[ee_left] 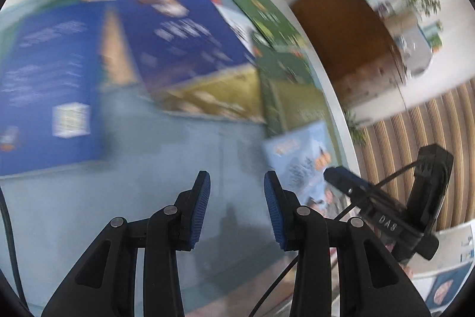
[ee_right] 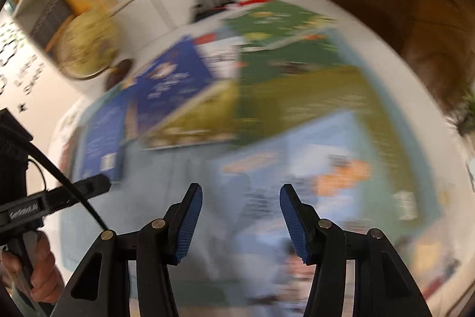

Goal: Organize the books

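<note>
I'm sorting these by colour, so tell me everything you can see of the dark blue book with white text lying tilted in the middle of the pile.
The dark blue book with white text lies flat and skewed on the light blue table mat. Its glossy cover carries a small picture near the top. Motion blur makes the text unreadable. It rests partly on an olive-yellow book, with another blue book beside it. Neither gripper touches it.

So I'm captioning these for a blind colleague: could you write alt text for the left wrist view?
Motion-blurred fisheye view: the left tool, blue pads apart and empty, points down at a pale blue table mat. Beyond lie overlapping books: two dark blue books, green ones and a light blue one. The right tool shows at right.
</note>
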Demonstrator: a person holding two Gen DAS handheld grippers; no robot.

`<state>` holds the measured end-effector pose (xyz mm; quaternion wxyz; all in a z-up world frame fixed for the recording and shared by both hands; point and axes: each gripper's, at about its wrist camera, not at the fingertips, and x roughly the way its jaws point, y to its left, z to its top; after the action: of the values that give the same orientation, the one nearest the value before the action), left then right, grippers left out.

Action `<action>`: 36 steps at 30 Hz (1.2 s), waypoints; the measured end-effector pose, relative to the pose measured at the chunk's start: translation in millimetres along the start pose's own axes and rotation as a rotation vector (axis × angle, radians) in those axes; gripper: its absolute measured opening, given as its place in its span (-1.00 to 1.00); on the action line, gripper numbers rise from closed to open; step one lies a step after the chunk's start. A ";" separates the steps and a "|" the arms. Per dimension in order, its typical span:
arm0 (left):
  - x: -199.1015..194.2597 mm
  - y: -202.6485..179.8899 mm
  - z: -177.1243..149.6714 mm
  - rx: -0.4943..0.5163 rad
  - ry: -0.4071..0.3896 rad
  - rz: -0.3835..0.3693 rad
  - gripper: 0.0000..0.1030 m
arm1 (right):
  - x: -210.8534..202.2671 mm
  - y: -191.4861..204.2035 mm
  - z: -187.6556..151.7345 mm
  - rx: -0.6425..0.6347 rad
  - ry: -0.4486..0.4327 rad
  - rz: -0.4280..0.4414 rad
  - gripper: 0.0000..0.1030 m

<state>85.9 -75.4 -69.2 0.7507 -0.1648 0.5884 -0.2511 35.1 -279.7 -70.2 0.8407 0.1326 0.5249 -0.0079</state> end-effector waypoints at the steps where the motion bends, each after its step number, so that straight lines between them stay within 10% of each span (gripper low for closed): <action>1: 7.1 -7.1 -2.0 0.000 0.013 -0.008 -0.32 | -3.5 -14.6 -1.2 0.013 -0.001 -0.004 0.02; 13: 81.7 -52.5 -16.5 -0.014 0.099 0.032 -0.32 | -6.3 -119.9 -17.4 0.073 0.050 -0.021 -0.27; 21: 80.0 -46.3 -41.2 -0.044 0.144 0.013 -0.32 | 7.7 -109.8 -18.9 -0.013 0.081 -0.007 -0.29; 30: 48.8 2.3 -16.6 -0.131 0.019 0.059 -0.32 | 27.4 -68.9 -9.2 -0.044 0.116 0.129 -0.29; 36: 44.0 9.7 -40.1 -0.121 0.104 0.045 -0.32 | 23.8 -57.3 -23.3 -0.094 0.150 0.132 -0.31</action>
<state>56.9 -90.6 -119.9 0.7132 -0.1834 0.6443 -0.2063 16.5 -326.6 -113.2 0.8031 0.1277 0.5762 0.0820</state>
